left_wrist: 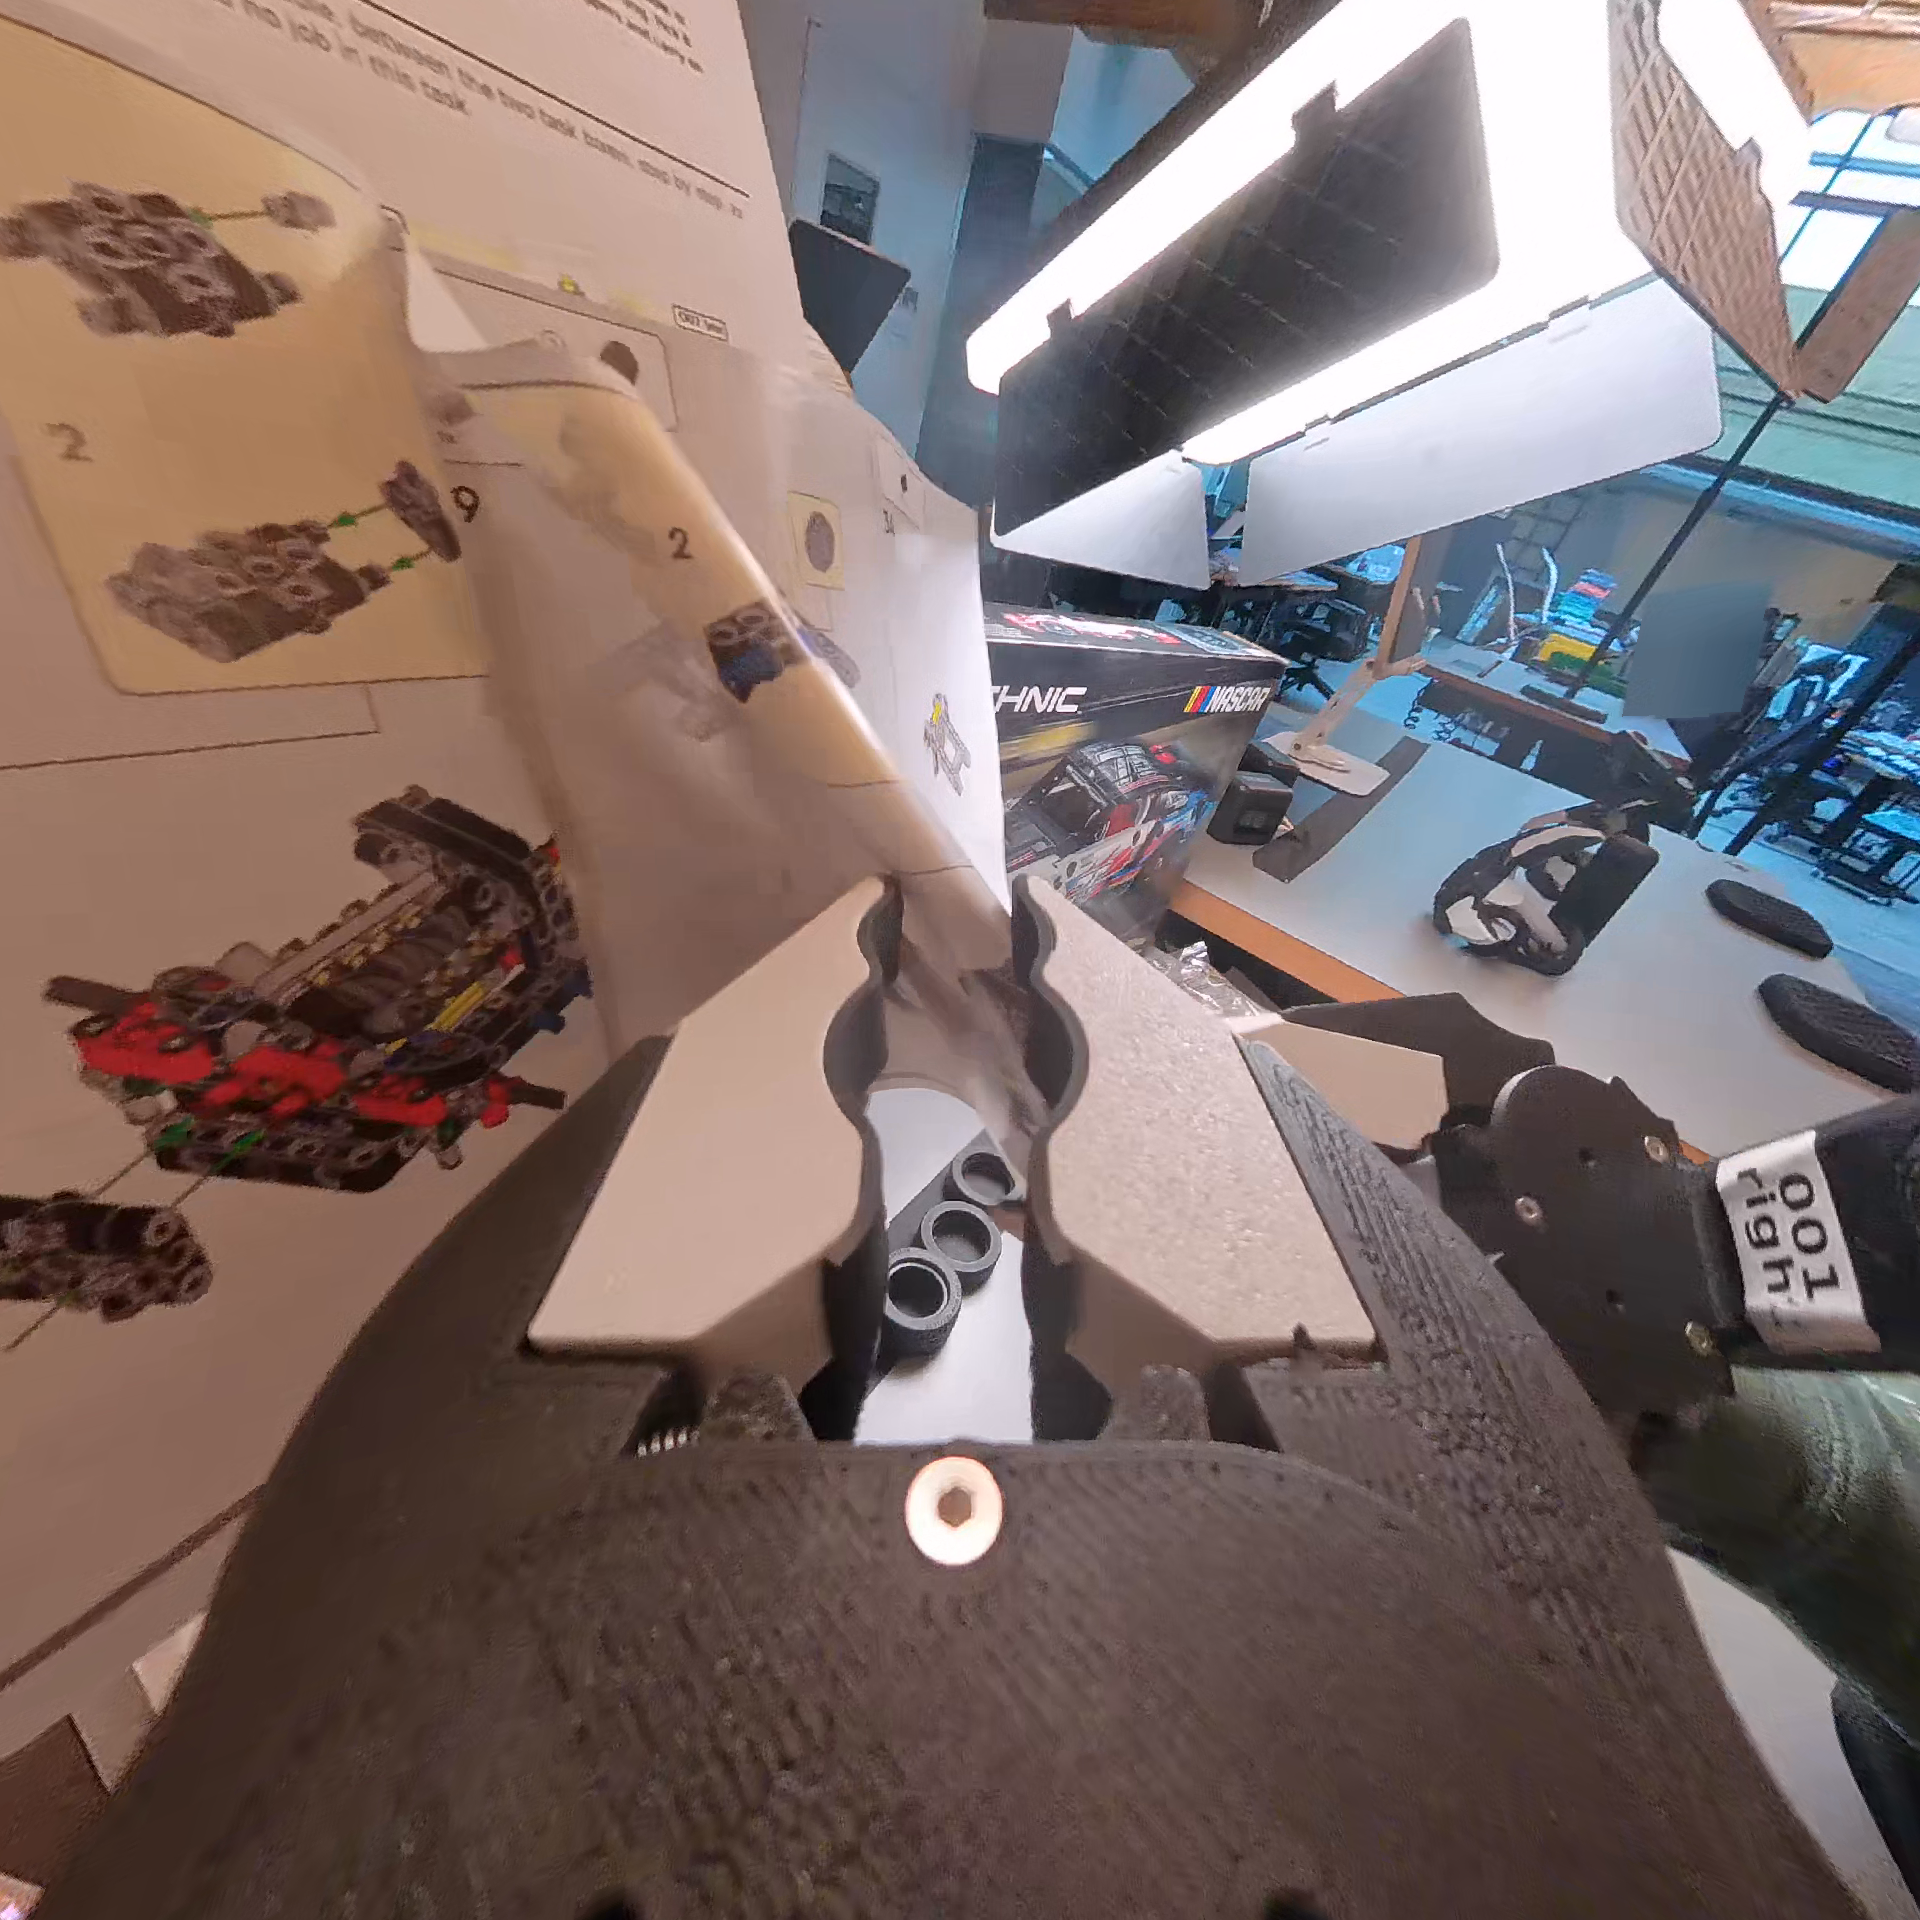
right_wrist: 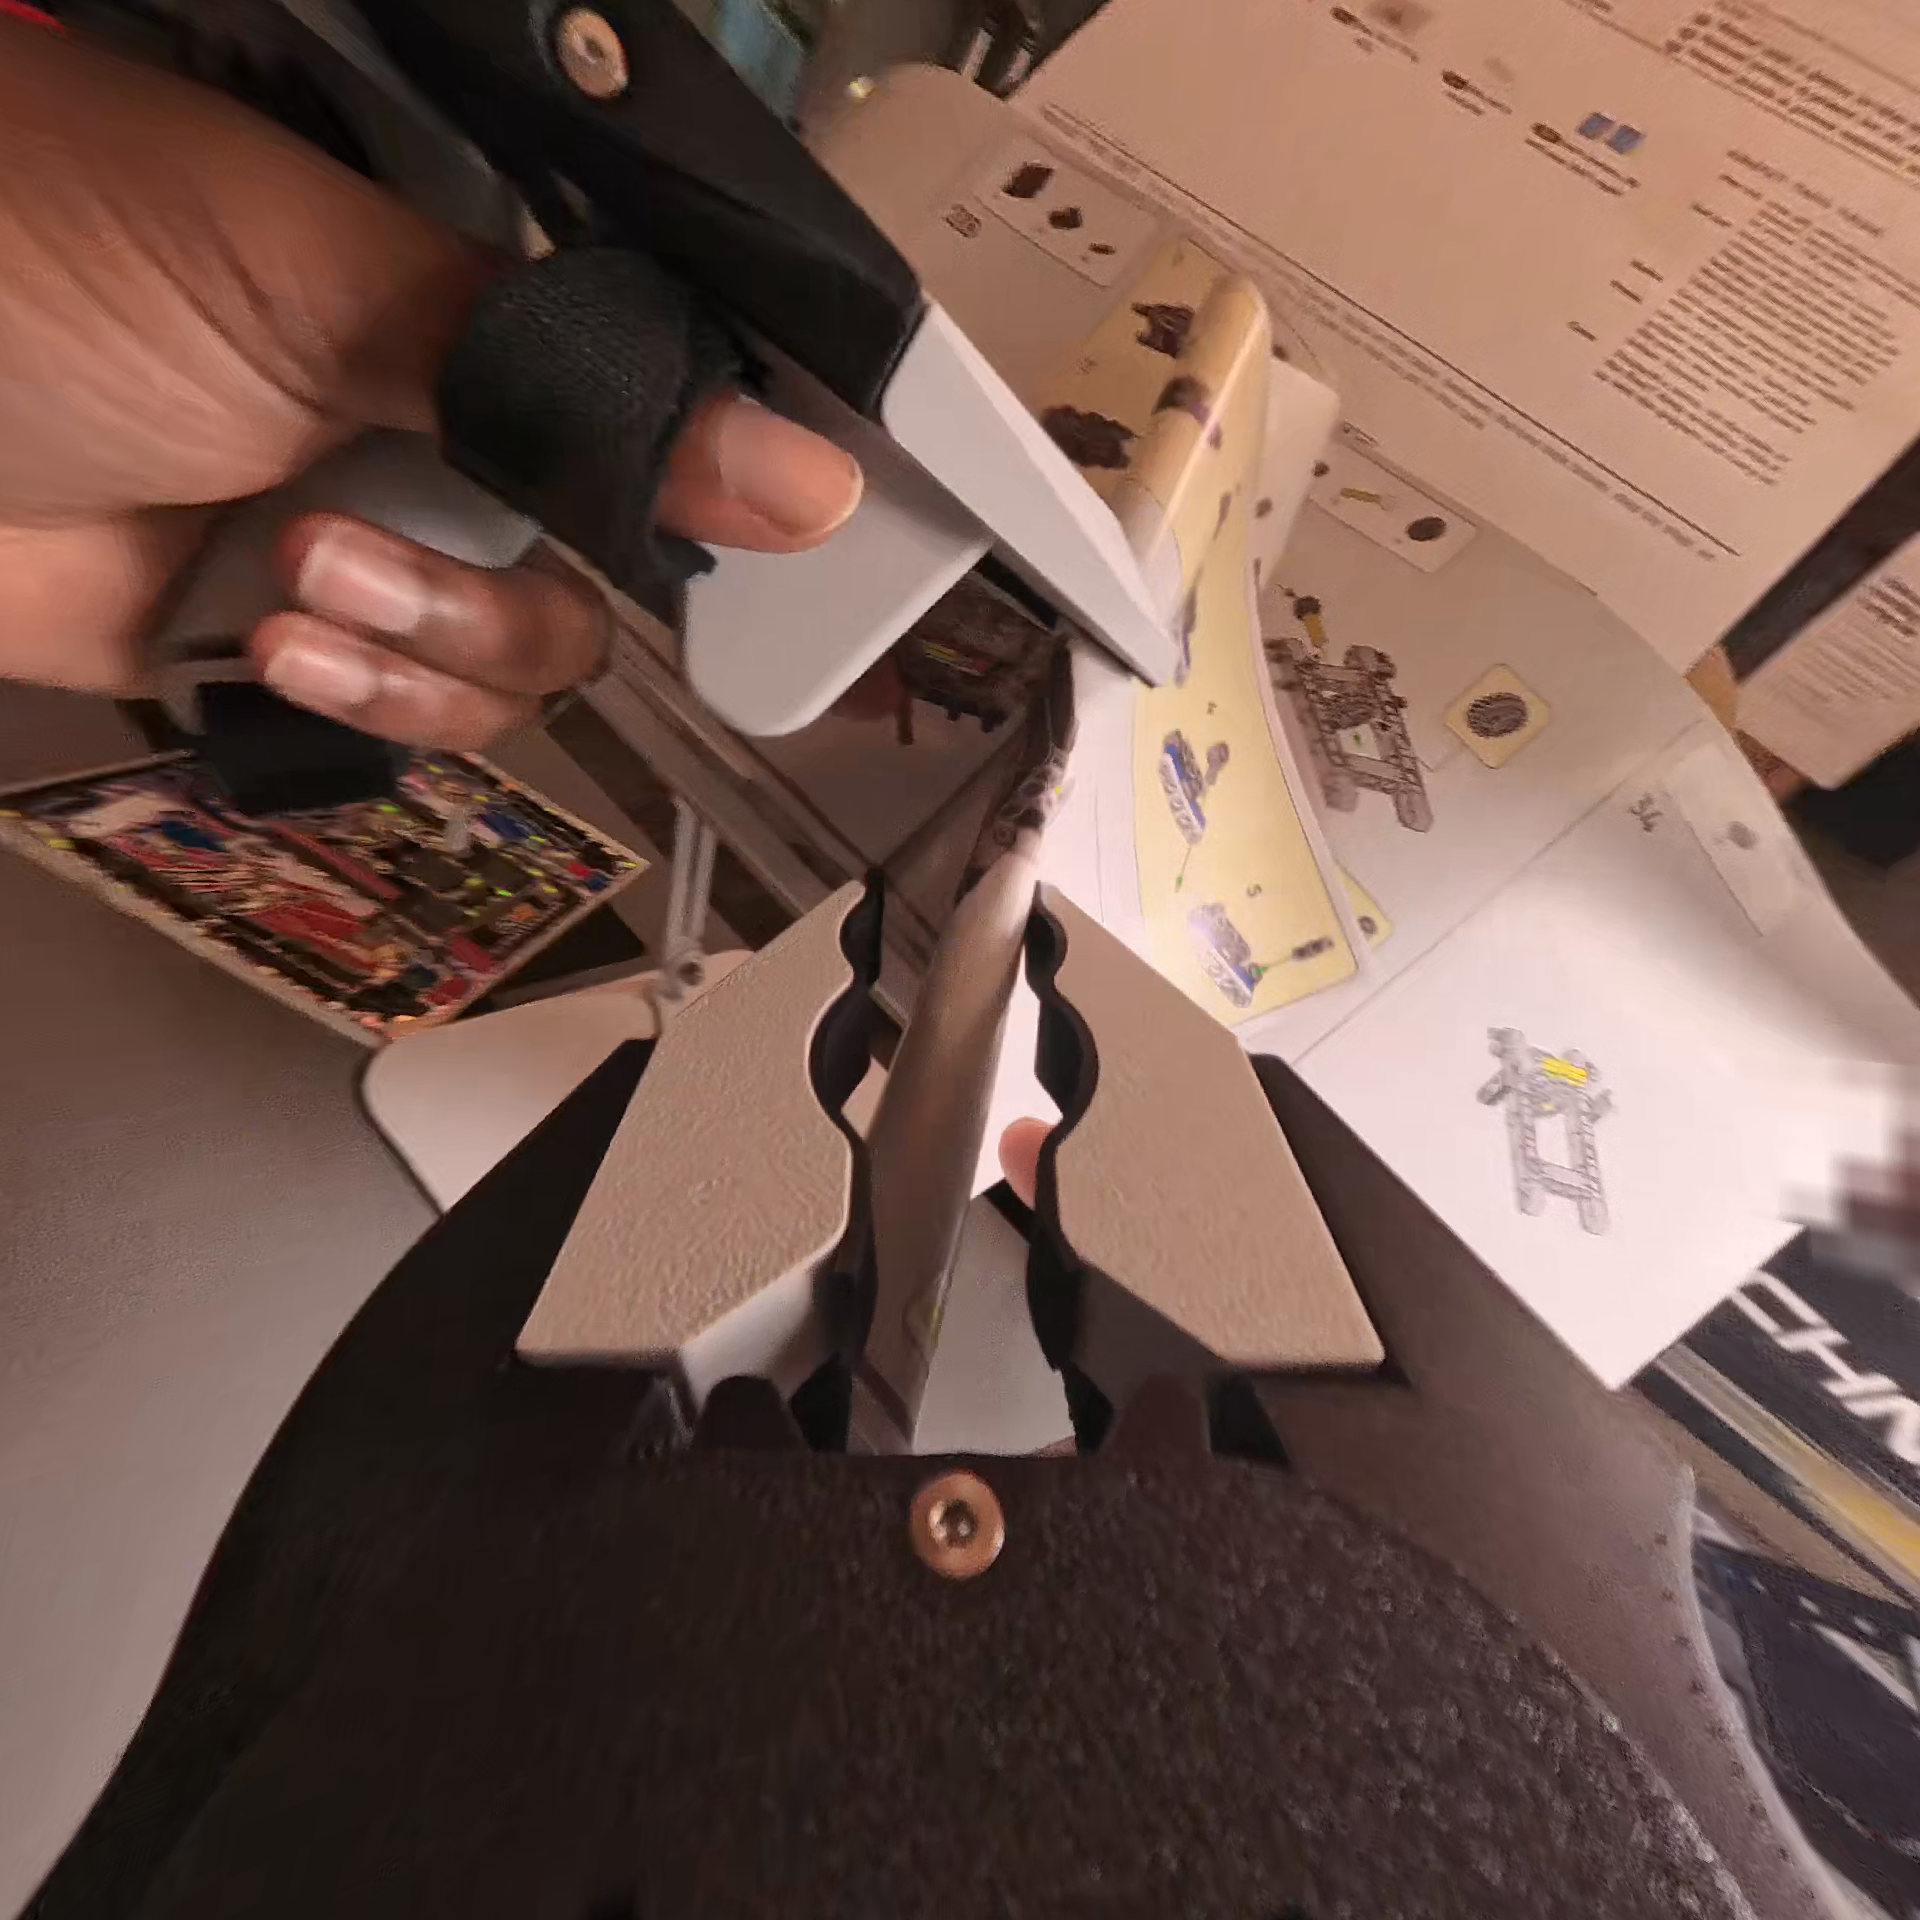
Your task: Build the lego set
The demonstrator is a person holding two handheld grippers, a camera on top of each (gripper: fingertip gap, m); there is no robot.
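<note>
The Lego instruction booklet (left_wrist: 312, 883) stands open on the left of the left wrist view and lies spread in the right wrist view (right_wrist: 1507, 1039). My left gripper (left_wrist: 951, 904) is nearly closed on a curled cream page (left_wrist: 727, 582), which bunches up between its pads. In the right wrist view that gripper (right_wrist: 1148, 649), held by a hand (right_wrist: 260, 364), lifts the page by its edge. My right gripper (right_wrist: 956, 899) has its jaws a little apart, and a page edge (right_wrist: 925, 1143) runs loosely between them. It also shows in the left wrist view (left_wrist: 1340, 1049). Black Lego tyres (left_wrist: 956, 1236) lie below the left gripper's fingers.
The Lego set box (left_wrist: 1122, 769) stands behind the booklet and shows at the right edge of the right wrist view (right_wrist: 1818, 1455). A printed sheet (right_wrist: 1558, 260) lies beyond the booklet. A colourful parts picture (right_wrist: 312, 883) lies at the left. Black pads (left_wrist: 1839, 1029) and a headset-like item (left_wrist: 1538, 894) are on the white table (left_wrist: 1382, 894). Some 5 cm of space lies between my two pairs of fingers.
</note>
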